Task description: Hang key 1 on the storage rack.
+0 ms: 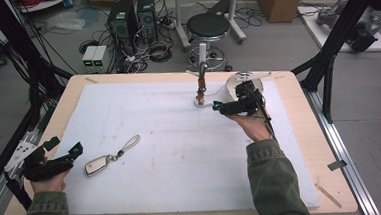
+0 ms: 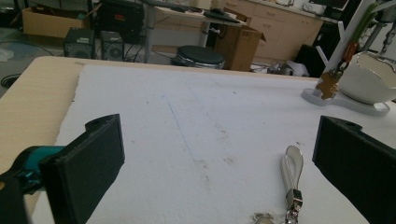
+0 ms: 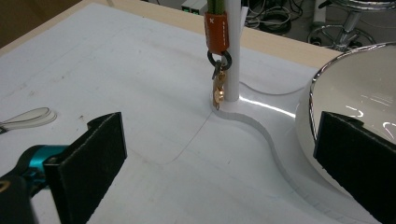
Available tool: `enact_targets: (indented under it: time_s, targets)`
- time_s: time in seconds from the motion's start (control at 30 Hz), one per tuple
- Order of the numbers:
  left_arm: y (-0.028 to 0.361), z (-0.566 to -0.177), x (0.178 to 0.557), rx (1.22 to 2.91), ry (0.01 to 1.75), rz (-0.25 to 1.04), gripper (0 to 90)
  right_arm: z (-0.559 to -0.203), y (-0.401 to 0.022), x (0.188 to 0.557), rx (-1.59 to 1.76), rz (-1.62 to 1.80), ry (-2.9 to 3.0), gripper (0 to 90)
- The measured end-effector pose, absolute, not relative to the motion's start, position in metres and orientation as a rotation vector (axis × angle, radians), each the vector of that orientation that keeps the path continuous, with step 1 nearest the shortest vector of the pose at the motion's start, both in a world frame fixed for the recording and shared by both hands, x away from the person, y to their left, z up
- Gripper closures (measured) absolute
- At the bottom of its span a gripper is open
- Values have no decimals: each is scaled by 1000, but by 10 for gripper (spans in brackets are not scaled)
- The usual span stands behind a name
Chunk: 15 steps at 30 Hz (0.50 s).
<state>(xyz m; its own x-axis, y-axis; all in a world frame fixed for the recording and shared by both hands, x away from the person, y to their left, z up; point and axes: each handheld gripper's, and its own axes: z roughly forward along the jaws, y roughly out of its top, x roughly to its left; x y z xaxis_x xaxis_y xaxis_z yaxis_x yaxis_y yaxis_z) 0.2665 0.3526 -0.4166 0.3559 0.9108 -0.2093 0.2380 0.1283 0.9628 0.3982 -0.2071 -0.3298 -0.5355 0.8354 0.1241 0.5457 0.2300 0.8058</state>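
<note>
Both jaws stand spread, empty. Right gripper (image 3: pixel 219 158) faces a brass key on an orange strap (image 3: pixel 218 70) hanging from the white stand's post (image 3: pixel 235 56); beside it, a glossy white bowl (image 3: pixel 355 88) looks empty.

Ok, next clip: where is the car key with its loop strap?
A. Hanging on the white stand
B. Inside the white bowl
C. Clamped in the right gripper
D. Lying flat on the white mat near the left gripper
D: the car key lies flat on the white mat, just ahead of the open left gripper, untouched.
</note>
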Motion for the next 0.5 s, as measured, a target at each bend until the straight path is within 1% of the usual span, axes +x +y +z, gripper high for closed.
enact_targets:
  time_s: [0.5]
  targets:
    - [352, -417, 267, 1387, 1138, 687, 26, -343, -223, 377, 1290, 1212, 2140, 14]
